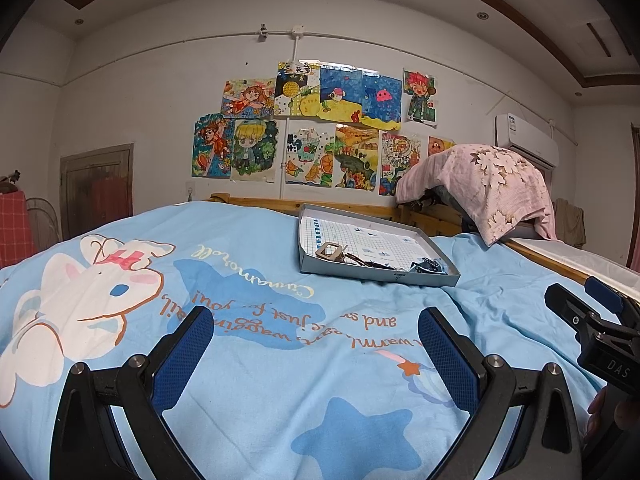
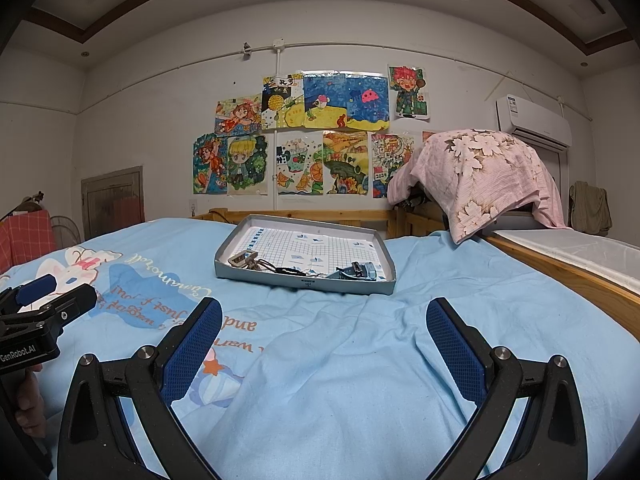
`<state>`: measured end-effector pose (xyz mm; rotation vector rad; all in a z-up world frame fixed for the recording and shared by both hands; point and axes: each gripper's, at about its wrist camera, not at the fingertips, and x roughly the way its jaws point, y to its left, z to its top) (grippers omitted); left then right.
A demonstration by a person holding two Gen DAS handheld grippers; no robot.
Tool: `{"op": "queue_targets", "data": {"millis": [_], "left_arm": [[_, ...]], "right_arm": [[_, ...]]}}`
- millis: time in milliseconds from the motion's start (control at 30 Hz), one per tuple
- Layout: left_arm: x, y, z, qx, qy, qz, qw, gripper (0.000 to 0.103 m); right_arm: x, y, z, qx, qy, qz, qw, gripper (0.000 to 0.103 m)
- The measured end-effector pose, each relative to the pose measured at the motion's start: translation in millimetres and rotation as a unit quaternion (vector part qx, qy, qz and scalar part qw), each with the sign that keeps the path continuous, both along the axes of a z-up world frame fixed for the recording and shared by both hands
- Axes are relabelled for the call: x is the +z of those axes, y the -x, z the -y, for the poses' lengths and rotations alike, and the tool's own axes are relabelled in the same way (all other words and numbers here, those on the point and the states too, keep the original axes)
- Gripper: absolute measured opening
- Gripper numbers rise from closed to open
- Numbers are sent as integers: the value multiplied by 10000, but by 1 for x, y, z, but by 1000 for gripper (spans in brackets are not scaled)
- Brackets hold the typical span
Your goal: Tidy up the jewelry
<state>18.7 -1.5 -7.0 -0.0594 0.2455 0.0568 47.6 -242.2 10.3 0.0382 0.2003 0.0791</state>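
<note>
A shallow grey tray lies on the blue bedspread, lined with gridded paper. Along its near edge lie a beige buckle-like piece, dark thin jewelry and a blue-black clip. My left gripper is open and empty, low over the bed, short of the tray. My right gripper is open and empty, also short of the tray. Each gripper shows at the other view's edge: right, left.
The blue cartoon bedspread is wrinkled near my right gripper. A wooden bed frame runs along the right. A pink floral cloth covers something behind the tray. Drawings hang on the far wall.
</note>
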Motion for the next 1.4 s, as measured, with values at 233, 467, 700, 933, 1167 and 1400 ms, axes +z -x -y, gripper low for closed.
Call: {"op": "queue_targets", "data": {"millis": [233,467,700,933,1167,1400], "left_arm": [[0,0,0,-2,-2,3,10000,103],[-1,-1,0,4,1,3,10000,103],[-1,0,2,5,-9,13,10000,103],[-1,0,3,8,-7,14,10000,103],[-1,1,3,7,-5,15,10000,103],[2,2,5,-17,-17,9,10000,103]], "right_arm": [[0,0,0,0,4,1,10000,100],[0,0,0,-1,4,1,10000,100],[0,0,-1,1,3,1,10000,100],[1,0,-1,-4,6,-2,10000,100],[1,0,-1,-3,2,-5,10000,100],[1,0,-1,-2,5,-3,10000,100]]}}
